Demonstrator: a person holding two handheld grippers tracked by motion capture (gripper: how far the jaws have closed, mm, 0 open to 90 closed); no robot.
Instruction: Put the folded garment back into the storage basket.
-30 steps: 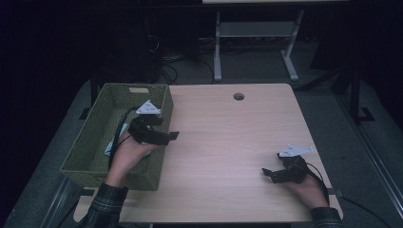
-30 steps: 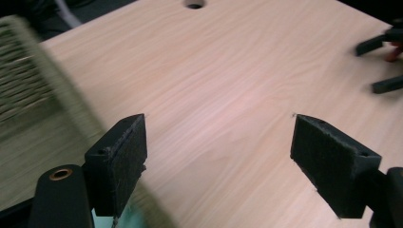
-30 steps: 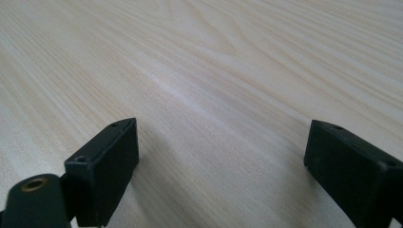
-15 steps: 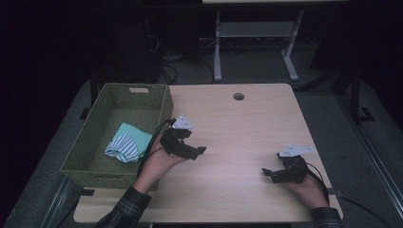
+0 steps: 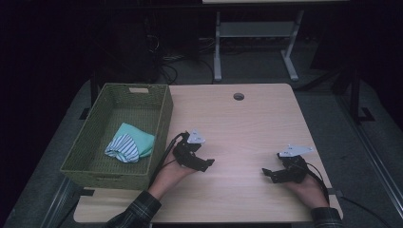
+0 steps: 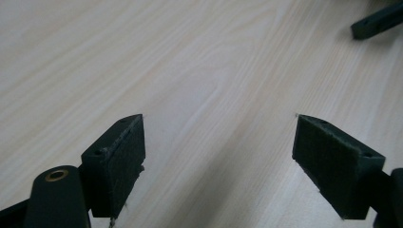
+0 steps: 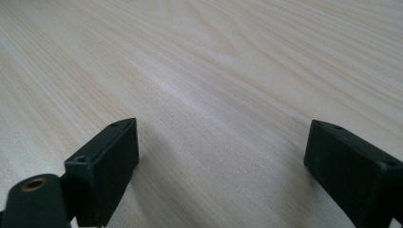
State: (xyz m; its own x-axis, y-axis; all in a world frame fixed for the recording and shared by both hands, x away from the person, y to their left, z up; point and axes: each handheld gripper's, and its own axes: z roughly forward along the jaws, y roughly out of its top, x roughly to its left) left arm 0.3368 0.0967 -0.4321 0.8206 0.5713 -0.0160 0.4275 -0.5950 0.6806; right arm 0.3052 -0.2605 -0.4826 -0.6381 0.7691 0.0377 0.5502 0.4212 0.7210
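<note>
From above, I see the left gripper (image 5: 207, 163) resting on the wooden table (image 5: 247, 123), just beside the woven basket (image 5: 161, 114). Inside the basket lie the folded cloths (image 5: 128, 145), one turquoise and one striped, touching each other near the right wall. The right gripper (image 5: 267, 173) rests near the front right corner of the table, well apart from the left one. A second ago the left gripper was down inside the basket and the cloths were hidden under the hand; half a second ago it was crossing the rim. Now it is outside on the bare wood, and the right gripper has not moved.

In the left gripper view, the jaws stand wide apart with nothing between them, only the wood grain. The tip of the other gripper shows in the far upper corner.

In the right gripper view, the jaws are also spread wide and hold nothing.

I judge the placing step is finished and both hands are in rest. No other cloth is on the table, so the next move probably only asks to keep the grippers still.
</note>
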